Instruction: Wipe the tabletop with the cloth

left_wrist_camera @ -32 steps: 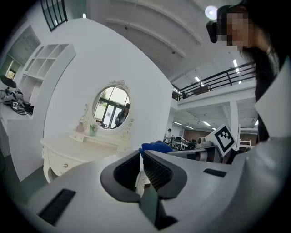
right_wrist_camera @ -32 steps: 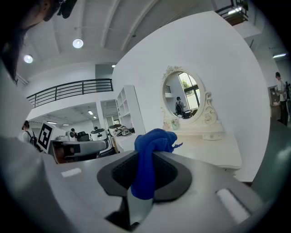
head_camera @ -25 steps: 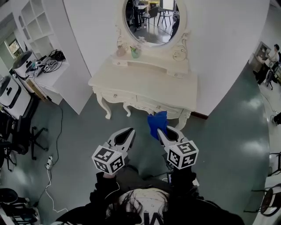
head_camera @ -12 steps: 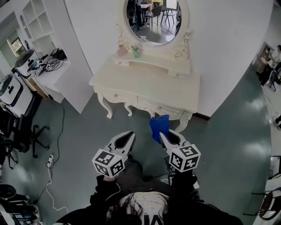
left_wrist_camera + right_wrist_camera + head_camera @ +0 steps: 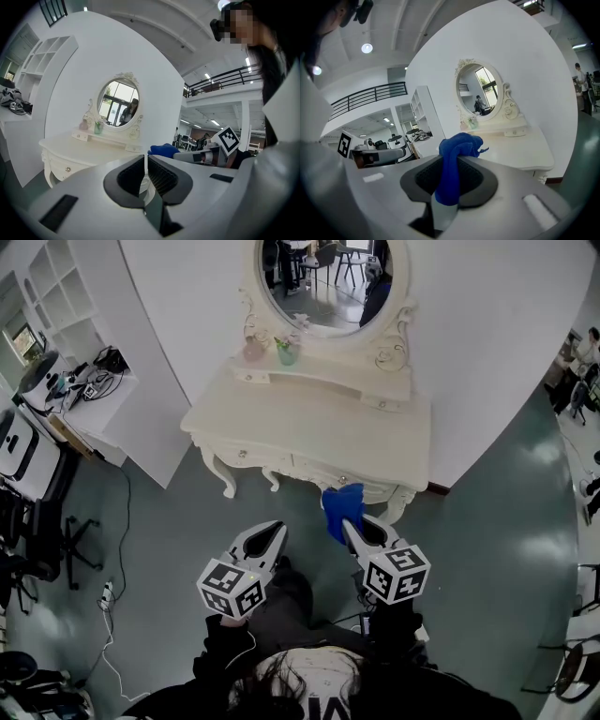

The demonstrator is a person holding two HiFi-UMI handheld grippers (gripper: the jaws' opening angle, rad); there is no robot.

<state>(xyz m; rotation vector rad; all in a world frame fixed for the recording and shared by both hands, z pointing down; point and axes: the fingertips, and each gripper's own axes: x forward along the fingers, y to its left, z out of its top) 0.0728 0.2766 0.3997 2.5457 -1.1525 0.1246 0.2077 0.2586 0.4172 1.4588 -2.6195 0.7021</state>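
A blue cloth [image 5: 341, 509] [image 5: 455, 157] is pinched in my right gripper [image 5: 349, 525] [image 5: 449, 174], which is shut on it just short of the front edge of the cream dressing table [image 5: 309, 432] [image 5: 515, 150]. The cloth also shows in the left gripper view [image 5: 164, 150]. My left gripper [image 5: 274, 529] [image 5: 146, 176] hangs beside the right one over the floor, its jaws closed together with nothing between them. Both grippers are in front of the table, not touching its top.
An oval mirror [image 5: 323, 282] stands at the back of the table, with a pink bottle [image 5: 254, 349] and a green cup [image 5: 288, 352] on its small shelf. A white desk with gear [image 5: 89, 390] and shelves stand at left. A black chair [image 5: 42, 540] sits lower left.
The view has drifted slightly closer to the dressing table; the cloth now sits nearer its front edge. Both grippers keep the same pose and grip.
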